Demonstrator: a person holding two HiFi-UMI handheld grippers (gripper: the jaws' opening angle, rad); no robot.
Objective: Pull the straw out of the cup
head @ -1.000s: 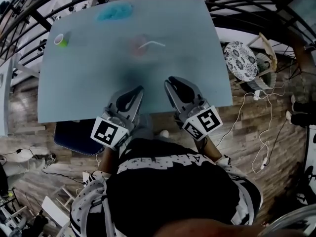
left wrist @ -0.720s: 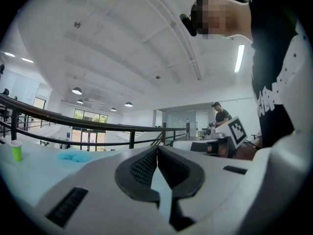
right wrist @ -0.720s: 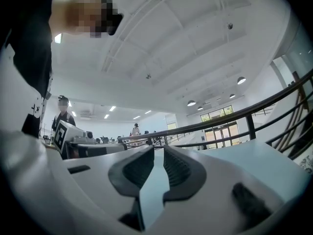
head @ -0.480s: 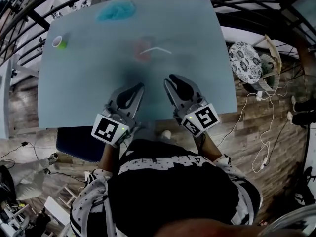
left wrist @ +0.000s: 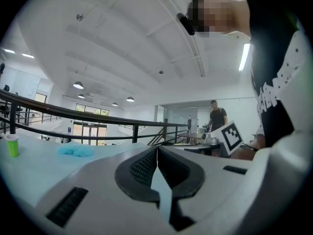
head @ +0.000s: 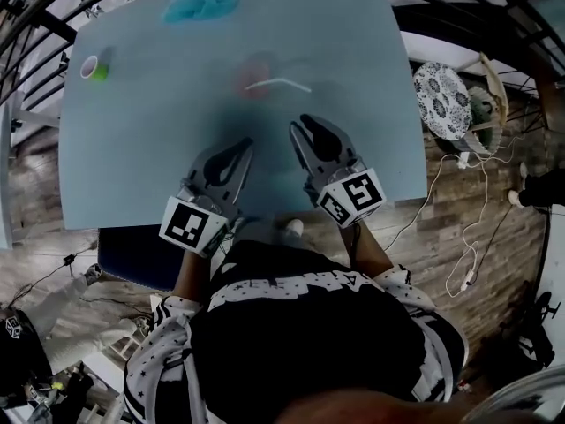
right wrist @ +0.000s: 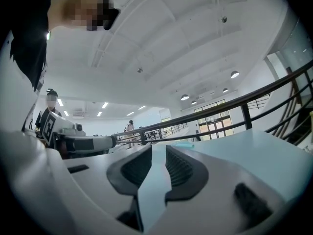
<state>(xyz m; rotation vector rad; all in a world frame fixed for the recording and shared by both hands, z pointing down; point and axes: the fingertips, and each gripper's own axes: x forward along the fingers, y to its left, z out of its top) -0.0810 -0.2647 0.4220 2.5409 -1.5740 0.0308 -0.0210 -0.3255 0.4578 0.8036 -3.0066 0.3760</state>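
A translucent reddish cup (head: 256, 71) stands on the pale blue table (head: 159, 131), past its middle. A white straw (head: 281, 83) sticks out of the cup and leans to the right. Both grippers hover over the table's near half, short of the cup. My left gripper (head: 246, 143) (left wrist: 157, 148) points at it from the near left, jaws touching at the tips and holding nothing. My right gripper (head: 303, 127) (right wrist: 159, 148) is nearest the straw, its jaws a narrow gap apart and empty. Neither gripper view shows the cup.
A crumpled blue cloth (head: 201, 3) (left wrist: 76, 151) lies at the table's far edge. A small green cup (head: 93, 67) (left wrist: 12, 145) stands at the far left. Black railings run behind the table. A patterned stool (head: 441, 100) and floor cables are to the right.
Both grippers have edged forward over the table toward the cup, the right one a little more. The head view has shifted, so the table sits lower in frame.
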